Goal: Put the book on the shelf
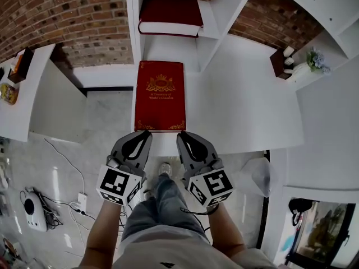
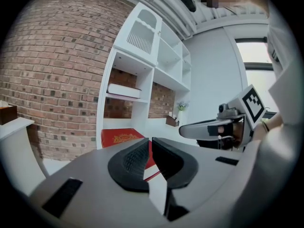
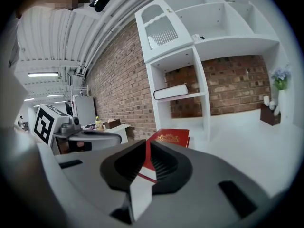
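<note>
A red book with a gold crest lies flat on the white desk, its far end at the foot of the shelf unit; it also shows as the red book and the red book. My left gripper and right gripper sit side by side just above the book's near edge. In the left gripper view the left gripper has its jaws together with nothing between them. The right gripper shows only a slit, also with nothing in it. A second dark red book lies flat on a shelf above.
The white shelf unit rises behind the desk against a brick wall. A small brown box and a vase of flowers stand at the desk's right. A white counter is at the left; cables and a device lie on the floor.
</note>
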Demonstrator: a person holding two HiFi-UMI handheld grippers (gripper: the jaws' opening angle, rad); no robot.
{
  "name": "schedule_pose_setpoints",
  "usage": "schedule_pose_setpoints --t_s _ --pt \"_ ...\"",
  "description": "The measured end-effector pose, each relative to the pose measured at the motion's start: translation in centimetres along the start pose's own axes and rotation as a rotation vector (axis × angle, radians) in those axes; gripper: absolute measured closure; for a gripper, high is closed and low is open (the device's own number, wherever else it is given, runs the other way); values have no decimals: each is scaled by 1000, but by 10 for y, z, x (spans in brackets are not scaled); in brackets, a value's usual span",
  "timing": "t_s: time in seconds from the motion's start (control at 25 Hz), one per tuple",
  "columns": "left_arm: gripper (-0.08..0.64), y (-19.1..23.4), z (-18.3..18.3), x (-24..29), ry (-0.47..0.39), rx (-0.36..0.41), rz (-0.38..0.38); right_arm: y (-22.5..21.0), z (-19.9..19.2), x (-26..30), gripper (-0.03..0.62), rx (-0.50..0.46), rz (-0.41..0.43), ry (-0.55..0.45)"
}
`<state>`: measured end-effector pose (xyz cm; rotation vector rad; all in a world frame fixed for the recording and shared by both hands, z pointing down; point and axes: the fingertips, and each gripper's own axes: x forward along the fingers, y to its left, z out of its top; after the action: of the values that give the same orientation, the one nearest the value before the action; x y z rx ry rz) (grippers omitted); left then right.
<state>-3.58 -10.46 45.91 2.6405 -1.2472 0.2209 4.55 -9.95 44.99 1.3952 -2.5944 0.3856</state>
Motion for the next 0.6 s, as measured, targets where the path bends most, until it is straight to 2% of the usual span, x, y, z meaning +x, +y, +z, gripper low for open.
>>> schedule_pose_setpoints --t_s 0.2,0.36,0.6 --pt "538 15 -17 3 29 -9 31 -11 -18 8 528 7 -11 39" --pt "472 27 -31 5 51 -28 51 -23 -32 13 517 19 -25 71" --pt "439 39 -53 8 89 -27 67 -37 -52 17 495 26 -37 122"
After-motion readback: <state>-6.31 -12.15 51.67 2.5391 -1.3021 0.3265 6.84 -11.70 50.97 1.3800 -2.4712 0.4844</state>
